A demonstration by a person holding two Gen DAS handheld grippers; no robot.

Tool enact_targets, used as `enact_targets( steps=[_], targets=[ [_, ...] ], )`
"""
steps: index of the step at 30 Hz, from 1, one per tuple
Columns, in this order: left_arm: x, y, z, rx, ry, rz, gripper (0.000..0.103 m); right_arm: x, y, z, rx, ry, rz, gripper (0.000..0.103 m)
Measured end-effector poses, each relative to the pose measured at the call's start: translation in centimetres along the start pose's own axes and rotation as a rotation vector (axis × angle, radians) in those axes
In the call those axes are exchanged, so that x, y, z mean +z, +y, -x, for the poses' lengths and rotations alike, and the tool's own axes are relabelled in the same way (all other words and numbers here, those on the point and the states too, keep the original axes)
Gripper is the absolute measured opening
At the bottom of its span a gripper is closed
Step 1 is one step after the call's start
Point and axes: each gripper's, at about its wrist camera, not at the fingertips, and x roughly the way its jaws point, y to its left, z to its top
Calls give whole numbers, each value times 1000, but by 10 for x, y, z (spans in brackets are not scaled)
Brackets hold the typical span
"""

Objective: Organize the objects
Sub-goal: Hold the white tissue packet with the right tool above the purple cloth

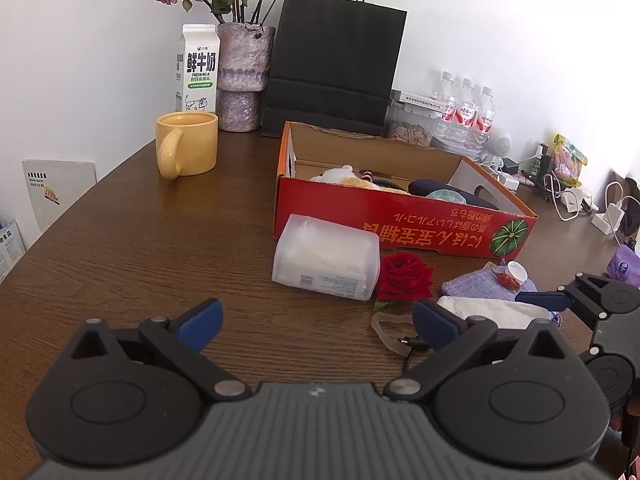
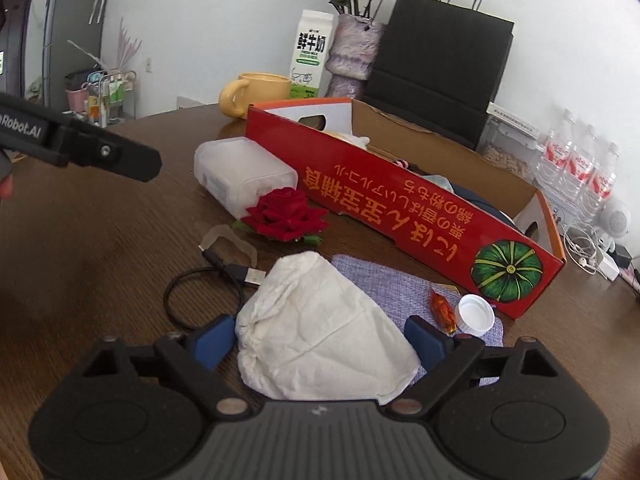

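A red cardboard box point(image 1: 400, 224) point(image 2: 400, 208) lies open on the brown table and holds a plush toy point(image 1: 340, 174) and dark items. In front of it lie a translucent plastic container point(image 1: 326, 258) point(image 2: 240, 172), a red rose point(image 1: 404, 276) point(image 2: 286, 214), a white cloth pouch point(image 2: 324, 324) point(image 1: 488, 310), a purple pouch point(image 2: 384, 284), a wrapped candy point(image 2: 442, 308), a white bottle cap point(image 2: 476, 314) and a black USB cable point(image 2: 212, 276). My left gripper point(image 1: 318, 322) is open and empty over bare table. My right gripper point(image 2: 320, 340) is open, its fingers on either side of the white pouch.
At the back stand a yellow mug point(image 1: 186, 148), a milk carton point(image 1: 198, 68), a vase of dried roses point(image 1: 244, 76), a black paper bag point(image 1: 336, 64) and water bottles point(image 1: 466, 112). Chargers and cables point(image 1: 568, 196) crowd the right edge. The left gripper's finger point(image 2: 120, 158) shows in the right wrist view.
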Motion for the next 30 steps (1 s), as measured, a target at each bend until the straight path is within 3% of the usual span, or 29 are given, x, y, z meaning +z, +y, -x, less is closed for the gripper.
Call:
enact_targets(
  steps=[4, 7, 9, 12, 14, 17, 19, 21, 23, 24, 25, 30],
  targets=[
    [-3, 2, 3, -1, 6, -3, 103, 0, 6, 6, 2, -6, 47, 78],
    [-4, 4, 3, 2, 10, 4, 103, -3, 11, 11, -5, -17, 57, 74],
    [-5, 5, 3, 3, 12, 8, 103, -5, 12, 14, -6, -25, 51, 72],
    [-6, 5, 5, 0, 10, 10, 103, -6, 8, 19, -4, -44, 23, 58],
    [-6, 5, 5, -1, 9, 10, 103, -6, 4, 23, 2, -56, -11, 58],
    [-6, 4, 6, 1, 8, 9, 103, -8, 0, 26, 2, -69, -39, 43],
    [-6, 4, 6, 2, 8, 11, 103, -9, -3, 29, 24, -71, -62, 26],
    [-6, 4, 7, 3, 6, 12, 103, -9, -4, 30, 33, -71, -75, 28],
    [-6, 3, 8, 2, 3, 12, 103, -7, -6, 31, 52, -79, -85, 56],
    [-6, 3, 9, 0, 0, 12, 103, -6, -5, 31, 64, -91, -91, 87],
    [-6, 3, 10, -2, -1, 11, 103, -5, -4, 31, 74, -106, -89, 95],
    [-8, 3, 13, -6, -1, 11, 103, 5, 9, 10, 124, -54, -33, 89]
  ],
)
